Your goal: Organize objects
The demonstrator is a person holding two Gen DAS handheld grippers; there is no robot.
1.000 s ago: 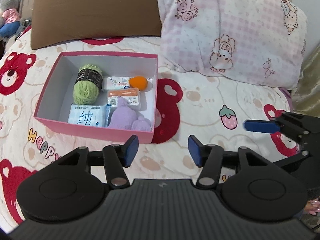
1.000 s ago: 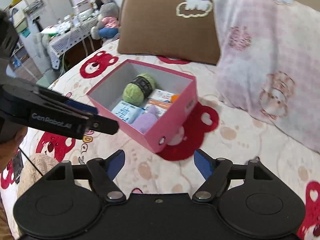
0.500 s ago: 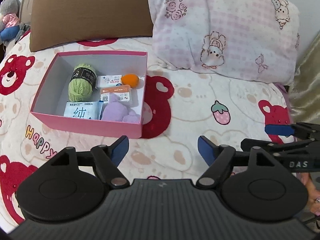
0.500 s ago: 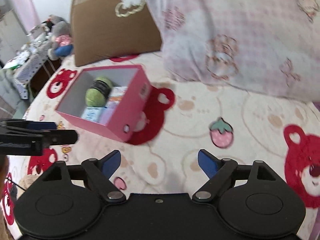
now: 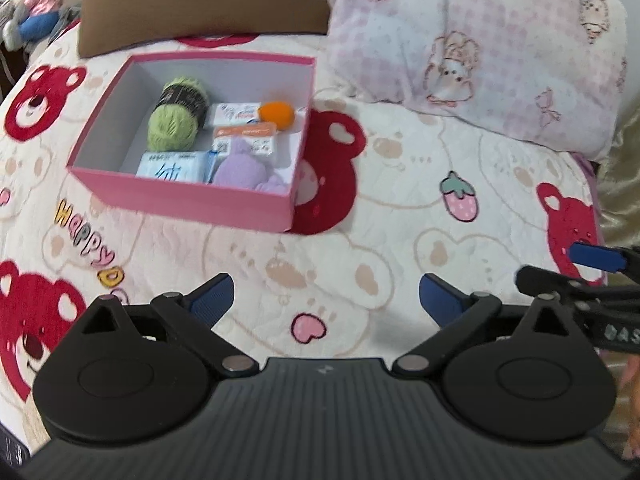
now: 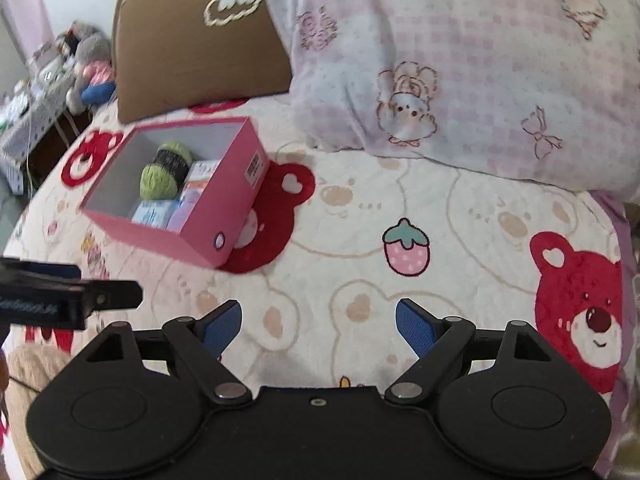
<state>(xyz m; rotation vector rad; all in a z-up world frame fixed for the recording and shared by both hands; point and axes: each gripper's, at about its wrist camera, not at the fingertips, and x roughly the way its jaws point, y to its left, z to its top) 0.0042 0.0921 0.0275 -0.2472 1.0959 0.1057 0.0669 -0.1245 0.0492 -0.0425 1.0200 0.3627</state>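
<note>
The left tool (image 5: pixel 326 300) has just been opening wide, seemingly empty.

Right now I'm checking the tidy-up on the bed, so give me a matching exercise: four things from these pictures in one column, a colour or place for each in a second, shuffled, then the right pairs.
Things
1. yarn ball
2. small round ball
3. knitted soft toy
4. brown cushion

Colour or place
A. purple, at the near wall inside the pink box
B. outside the box, behind it
C. green with a black band, inside the box
D. orange, by the box's far right corner

Pairs: 1-C, 2-D, 3-A, 4-B
</note>
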